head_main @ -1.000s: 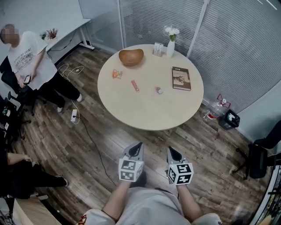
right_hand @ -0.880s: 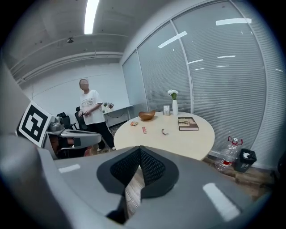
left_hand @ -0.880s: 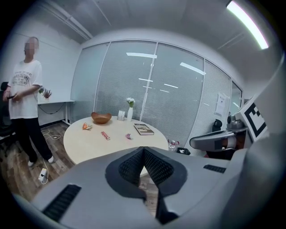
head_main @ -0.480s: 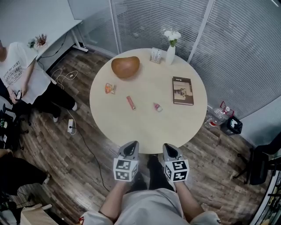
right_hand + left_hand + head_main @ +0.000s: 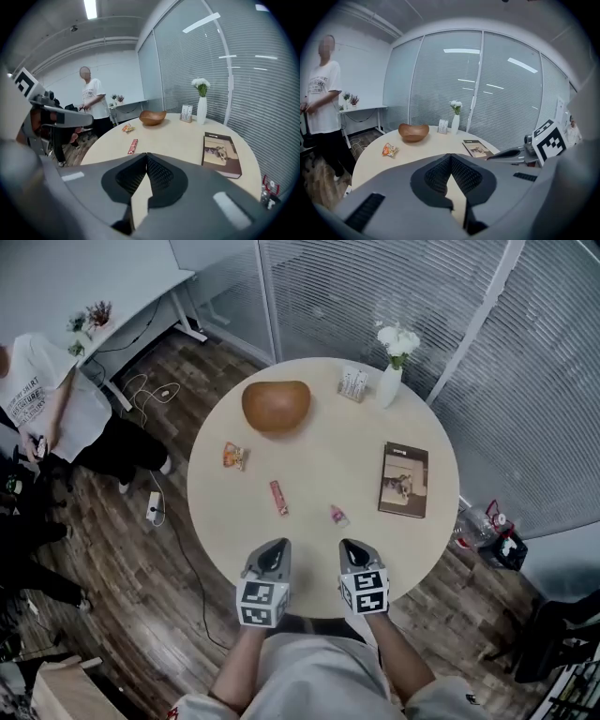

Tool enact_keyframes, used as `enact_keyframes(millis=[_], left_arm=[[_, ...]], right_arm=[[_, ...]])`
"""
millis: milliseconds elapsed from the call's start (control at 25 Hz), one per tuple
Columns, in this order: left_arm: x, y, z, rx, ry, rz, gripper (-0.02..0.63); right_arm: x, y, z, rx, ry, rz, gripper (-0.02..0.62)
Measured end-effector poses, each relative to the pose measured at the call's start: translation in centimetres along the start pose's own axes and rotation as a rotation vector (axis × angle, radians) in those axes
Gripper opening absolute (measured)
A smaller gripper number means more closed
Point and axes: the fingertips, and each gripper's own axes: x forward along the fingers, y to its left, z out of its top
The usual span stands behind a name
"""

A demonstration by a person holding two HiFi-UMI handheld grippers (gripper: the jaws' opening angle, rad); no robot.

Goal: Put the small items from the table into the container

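Hovering at the table's near edge, the left gripper [image 5: 274, 549] and right gripper [image 5: 351, 548] are both closed and empty, so the first pick looks ahead: opening over the pink item [image 5: 338, 515], red bar [image 5: 278, 497] or snack packet [image 5: 233, 457], all outside the wooden bowl [image 5: 277, 406].

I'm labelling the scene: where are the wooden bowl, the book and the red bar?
wooden bowl [image 5: 277, 406], head view, middle of its hollow.
book [image 5: 404, 480], head view, centre of cover.
red bar [image 5: 278, 497], head view, middle of wrapper.
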Motion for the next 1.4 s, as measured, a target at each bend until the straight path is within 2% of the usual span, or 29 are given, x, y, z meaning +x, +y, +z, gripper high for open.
enact_keyframes(millis=[200,600,760,1040,1200,1400], left_arm=[[2.8,1.7,0.9,-0.029,0.007,0.04,0.005],[5.5,4.9,0.4,-0.057,0.053,0.076,0.005],[5.9,5.4,0.0,-0.072,0.054,0.059,0.005],[6.4,6.7,-0.3,-0.073,0.072,0.057,0.005],[7.0,7.3,-0.3,-0.08,0.066,0.043,0.005],[7.8,8.7,1.3,-0.079,0.05,0.034,0.005]], right_arm=[[5.3,-2.3,0.3,-0.044,0.061,0.042,0.005],[13.1,-5.1,-4.0,-0.055,0.263,0.061,0.169],[14.6,-5.4,-6.3,-0.058,0.352,0.051,0.181],[15.6,-5.9,-8.0,-0.07,0.4,0.021,0.176],[16.0,-6.0,-5.1,-0.065,0.349,0.009,0.175],[20.0,-5.3,2.6,-0.091,0.258,0.043,0.175]])
